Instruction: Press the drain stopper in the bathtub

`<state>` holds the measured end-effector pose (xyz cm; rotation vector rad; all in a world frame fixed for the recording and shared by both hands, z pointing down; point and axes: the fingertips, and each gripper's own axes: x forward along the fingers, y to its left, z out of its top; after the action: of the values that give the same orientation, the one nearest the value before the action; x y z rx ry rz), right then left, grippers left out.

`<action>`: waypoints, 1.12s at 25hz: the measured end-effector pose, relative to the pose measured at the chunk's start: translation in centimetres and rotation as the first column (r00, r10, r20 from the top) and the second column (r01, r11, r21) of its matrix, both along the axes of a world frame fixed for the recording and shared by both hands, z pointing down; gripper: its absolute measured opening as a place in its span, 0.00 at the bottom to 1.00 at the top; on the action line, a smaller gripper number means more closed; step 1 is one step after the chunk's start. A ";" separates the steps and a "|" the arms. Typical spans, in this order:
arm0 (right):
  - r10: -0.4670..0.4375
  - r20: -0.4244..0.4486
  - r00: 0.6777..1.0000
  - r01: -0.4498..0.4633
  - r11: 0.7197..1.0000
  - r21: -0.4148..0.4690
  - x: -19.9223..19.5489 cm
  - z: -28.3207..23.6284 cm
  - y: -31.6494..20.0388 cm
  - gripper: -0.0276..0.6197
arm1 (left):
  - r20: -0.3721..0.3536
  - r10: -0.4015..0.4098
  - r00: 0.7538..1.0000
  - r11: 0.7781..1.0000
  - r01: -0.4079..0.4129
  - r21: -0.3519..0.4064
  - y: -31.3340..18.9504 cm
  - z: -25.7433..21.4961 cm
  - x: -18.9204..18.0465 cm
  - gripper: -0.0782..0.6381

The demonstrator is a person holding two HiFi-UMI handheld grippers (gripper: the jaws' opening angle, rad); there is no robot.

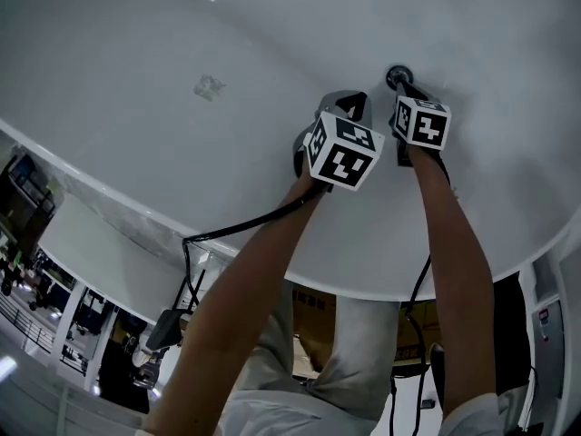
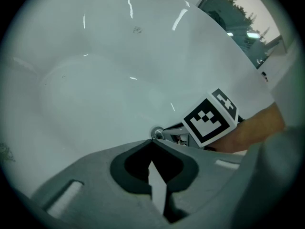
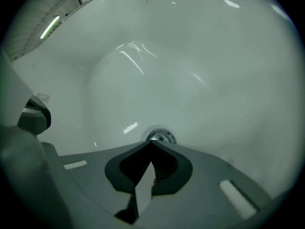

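From the head view, the white bathtub (image 1: 182, 80) fills the upper part of the scene, and two bare arms reach down into it. The right gripper (image 1: 406, 86) points its tip at the dark round drain stopper (image 1: 397, 74) on the far right of the tub floor. The tip lies right at the stopper's edge, though contact cannot be told from here. The left gripper (image 1: 356, 105) sits just to the left of it, with its marker cube (image 1: 342, 151) facing up. A black cable (image 1: 245, 223) trails from it back toward the near rim.

In the left gripper view, that gripper's (image 2: 151, 140) jaws are pressed together with nothing between them. The metal stopper (image 2: 157, 133) shows just past their tips. The right gripper's marker cube (image 2: 209, 118) and a forearm come in from the right.

In the right gripper view, its (image 3: 152, 142) jaws are likewise closed on nothing — tips meeting directly in front of the chrome stopper (image 3: 162, 137), which sits at the low point of the tub floor. Part of the left gripper (image 3: 35, 116) shows at the left edge.
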<state>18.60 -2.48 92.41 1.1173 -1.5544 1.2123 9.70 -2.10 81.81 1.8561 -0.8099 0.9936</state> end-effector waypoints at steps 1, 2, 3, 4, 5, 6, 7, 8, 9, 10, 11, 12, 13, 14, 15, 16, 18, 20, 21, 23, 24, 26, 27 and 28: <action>-0.003 0.000 1.000 0.003 1.000 0.010 0.0 -0.5 -0.2 0.05 | -0.001 0.008 1.000 1.000 -0.008 0.006 0.0 -0.4 0.1 0.11; -0.006 0.002 1.000 0.006 1.000 0.018 -0.1 -1.1 -0.4 0.05 | 0.000 0.015 1.000 1.000 -0.015 0.013 0.0 -0.8 0.2 0.11; -0.008 0.006 1.000 0.008 1.000 0.026 -0.2 -1.6 -0.6 0.05 | 0.000 0.018 1.000 1.000 -0.018 0.019 -0.1 -1.2 0.2 0.11; -0.009 0.012 1.000 0.008 0.999 0.032 -0.3 -2.2 -0.8 0.05 | -0.003 0.018 1.000 1.000 -0.018 0.023 -0.1 -1.8 0.2 0.11; -0.006 0.021 1.000 0.006 0.999 0.040 -0.4 -2.9 -1.1 0.05 | -0.009 0.017 1.000 1.000 -0.016 0.025 -0.2 -2.3 0.4 0.11; 0.000 0.030 1.000 -0.001 0.999 0.049 -0.5 -3.6 -1.4 0.05 | -0.019 0.018 1.000 0.999 -0.018 0.027 -0.3 -3.0 0.6 0.11; 0.008 0.040 0.999 -0.010 0.998 0.057 -0.5 -4.4 -1.6 0.05 | -0.032 0.024 0.999 0.999 -0.023 0.028 -0.2 -3.6 1.0 0.11; 0.017 0.048 0.999 -0.020 0.998 0.067 -0.5 -5.2 -1.8 0.05 | -0.044 0.032 0.999 0.999 -0.030 0.030 -0.1 -4.3 1.4 0.11; 0.025 0.056 0.998 -0.029 0.997 0.077 -0.6 -6.0 -2.0 0.05 | -0.051 0.038 0.998 0.999 -0.036 0.034 -0.1 -4.9 1.7 0.11; 0.031 0.064 0.997 -0.036 0.995 0.088 -0.7 -6.8 -2.4 0.05 | -0.053 0.041 0.998 0.998 -0.039 0.040 -0.2 -5.4 1.8 0.11; 0.034 0.072 0.997 -0.041 0.994 0.097 -1.0 -7.5 -2.6 0.05 | -0.053 0.042 0.998 0.998 -0.039 0.045 -0.4 -6.0 1.9 0.11; 0.038 0.079 0.996 -0.046 0.994 0.104 -1.2 -8.1 -2.7 0.05 | -0.054 0.039 0.998 0.998 -0.037 0.049 -0.5 -6.5 2.0 0.11; 0.043 0.084 0.996 -0.052 0.992 0.111 -1.3 -8.7 -2.7 0.05 | -0.058 0.033 0.998 0.998 -0.030 0.052 -0.5 -7.1 2.0 0.11; 0.047 0.088 0.995 -0.058 0.991 0.122 -1.4 -9.3 -2.7 0.05 | -0.063 0.024 0.998 0.998 -0.021 0.054 -0.6 -7.6 2.0 0.10; 0.049 0.089 0.995 -0.061 0.989 0.136 -1.3 -9.9 -2.8 0.05 | -0.068 0.014 0.998 0.998 -0.010 0.058 -0.8 -8.2 2.1 0.10; 0.049 0.089 0.995 -0.062 0.986 0.152 -1.2 -10.7 -3.1 0.05 | -0.071 0.008 0.997 0.998 -0.004 0.063 -1.0 -8.8 2.1 0.10; 0.045 0.088 0.995 -0.060 0.982 0.178 -1.1 -12.7 -3.4 0.05 | -0.073 0.015 0.997 0.997 -0.009 0.073 -1.3 -10.4 2.1 0.10; 0.044 0.094 0.995 -0.061 0.980 0.192 -1.1 -14.7 -3.2 0.05 | -0.072 0.028 0.997 0.996 -0.022 0.082 -1.1 -11.8 2.1 0.10; 0.045 0.100 0.994 -0.064 0.978 0.197 -1.0 -15.6 -3.1 0.05 | -0.073 0.031 0.997 0.996 -0.025 0.085 -0.8 -12.3 2.1 0.10; 0.049 0.113 0.992 -0.072 0.975 0.210 -1.0 -17.0 -3.1 0.05 | -0.077 0.028 0.997 0.996 -0.021 0.091 -0.5 -13.0 2.0 0.10; 0.048 0.118 0.992 -0.073 0.973 0.220 -1.0 -17.6 -3.2 0.05 | -0.076 0.022 0.997 0.995 -0.014 0.097 -0.5 -13.2 1.9 0.10; 0.042 0.126 0.991 -0.071 0.968 0.242 -1.0 -18.9 -3.7 0.05 | -0.067 0.005 0.998 0.994 0.003 0.110 -0.6 -13.6 1.5 0.10; 0.040 0.130 0.991 -0.072 0.965 0.252 -1.0 -19.6 -3.8 0.05 | -0.063 -0.001 0.998 0.993 0.008 0.115 -0.5 -13.9 1.3 0.10; 0.040 0.134 0.990 -0.074 0.962 0.261 -1.0 -20.4 -3.9 0.05 | -0.061 -0.004 0.998 0.993 0.012 0.120 -0.4 -14.4 1.2 0.10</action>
<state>17.59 -6.36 72.05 1.2842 -1.8353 1.1559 10.88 -2.49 67.42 1.9745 -0.8562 0.8956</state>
